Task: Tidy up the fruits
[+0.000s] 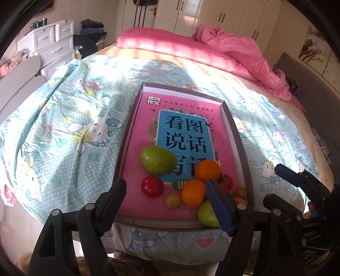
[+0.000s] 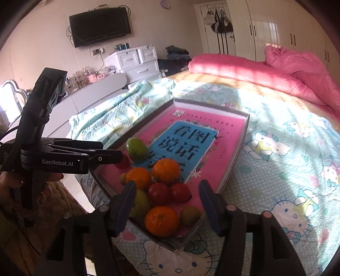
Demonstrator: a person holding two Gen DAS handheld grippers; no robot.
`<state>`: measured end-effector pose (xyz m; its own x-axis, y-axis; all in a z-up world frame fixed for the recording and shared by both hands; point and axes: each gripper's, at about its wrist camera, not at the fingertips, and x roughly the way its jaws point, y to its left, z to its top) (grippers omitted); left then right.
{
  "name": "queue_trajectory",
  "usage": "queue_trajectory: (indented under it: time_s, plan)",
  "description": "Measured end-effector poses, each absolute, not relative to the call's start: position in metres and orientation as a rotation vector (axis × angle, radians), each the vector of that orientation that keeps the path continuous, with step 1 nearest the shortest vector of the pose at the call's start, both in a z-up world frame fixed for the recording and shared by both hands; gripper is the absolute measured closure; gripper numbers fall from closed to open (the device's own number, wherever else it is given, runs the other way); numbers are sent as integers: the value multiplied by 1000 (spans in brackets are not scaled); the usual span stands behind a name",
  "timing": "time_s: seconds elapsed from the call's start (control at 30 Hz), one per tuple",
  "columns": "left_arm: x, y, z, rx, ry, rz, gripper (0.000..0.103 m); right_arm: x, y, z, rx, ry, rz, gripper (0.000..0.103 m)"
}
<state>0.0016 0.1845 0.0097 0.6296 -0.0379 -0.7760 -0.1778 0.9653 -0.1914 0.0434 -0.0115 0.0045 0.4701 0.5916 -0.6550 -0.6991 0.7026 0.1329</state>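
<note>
A shallow box lid [image 1: 234,127] [image 2: 238,151] lies on the bed with a pink book [image 1: 146,114] [image 2: 229,131] in it. Fruit is piled at its near end: a large green fruit [image 1: 158,160] [image 2: 136,148], oranges [image 1: 207,171] [image 1: 193,192] [image 2: 162,220] [image 2: 165,169], red tomatoes [image 1: 152,186] [image 2: 158,193], small yellow-green fruits [image 1: 173,200] [image 2: 189,215] and another green fruit [image 1: 207,214]. My left gripper [image 1: 165,203] is open and empty just before the fruit. My right gripper [image 2: 166,207] is open and empty around the near fruit; it also shows in the left wrist view [image 1: 297,182].
The bed has a Hello Kitty sheet [image 1: 63,127] [image 2: 286,169] and a pink quilt [image 1: 223,51] [image 2: 265,72] at the far side. White drawers [image 1: 53,42] [image 2: 136,61] stand at the left. A wardrobe [image 1: 223,17] stands behind. The left gripper's body [image 2: 53,157] sits left of the box.
</note>
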Motion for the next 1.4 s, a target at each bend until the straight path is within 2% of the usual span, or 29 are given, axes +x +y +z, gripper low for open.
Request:
queue_trajectory:
  time_s: [0.03,0.17,0.43,0.67,0.93,1.4]
  plan:
    - [-6,183,13,-262,884,99,24,39,-14,10,-163,717,785,39]
    - [-32,180,24,-271,850,145,24,21,-22,29,-169,657,743,22]
    - [-78,152,32,-245,848,188,23,-14,-43,46,-108,679,685,7]
    - [-99,128,26,-234,886,178,23,-43,-58,46,-118,707,608,2]
    - [-111,104,23,-193,892,136,23,-67,-68,38,-134,747,569,1]
    - [-110,109,24,-210,882,156,23,-65,-72,37,-147,739,544,1]
